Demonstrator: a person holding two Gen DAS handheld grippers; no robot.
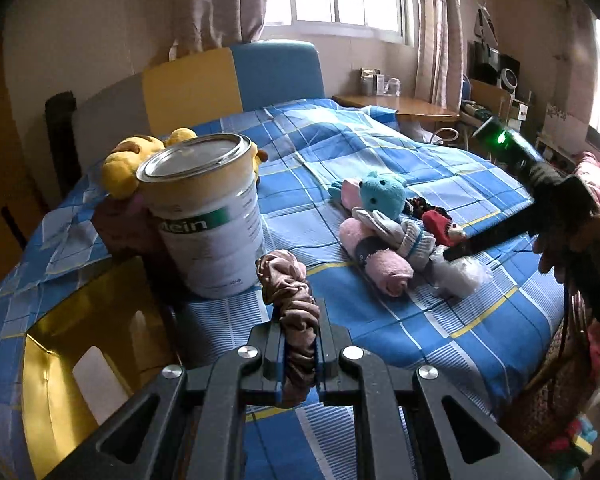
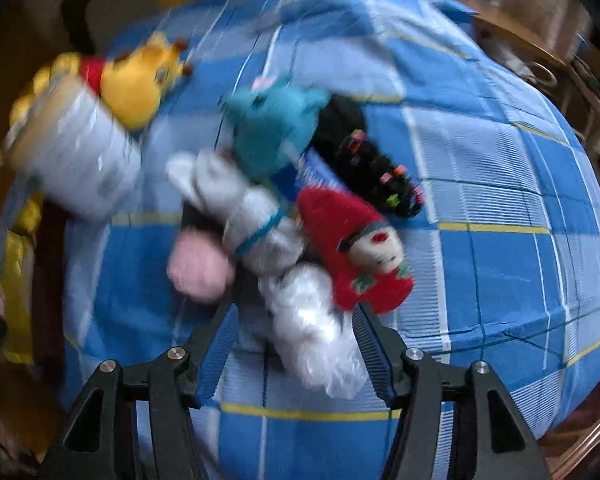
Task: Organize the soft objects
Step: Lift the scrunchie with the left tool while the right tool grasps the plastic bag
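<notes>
Two tools are at work over the bed (image 1: 440,320), whose blue checked cover carries everything. Largest on it is the tin (image 1: 208,216), standing upright with its lid on, a yellow plush toy (image 1: 128,164) just behind and touching it; a gold-lined box (image 1: 72,356) sits open at the near left edge. Near the middle lies a heap of soft things: a teal plush (image 2: 268,128), a pink rolled sock (image 1: 384,268), a striped grey sock (image 2: 260,220), a red sock with a face (image 2: 356,256), a black one with bright flecks (image 2: 376,168) and a white fluffy sock (image 2: 316,320). The left tool (image 1: 300,344) is clamped tight on a brownish scrunched cloth (image 1: 292,300), held clear of the cover in front of the tin. The right tool (image 2: 296,340) points steeply down with its jaws about half open, the white fluffy sock lying between them but seemingly not yet pinched; that view is blurred. Judging by this, the step in hand is picking that sock. To do it well, the right tool should probably settle before closing, bite the white sock alone at its bulk rather than its wispy edge, and avoid catching the red sock touching it or the cover beneath. The left load likely belongs in the gold box.
</notes>
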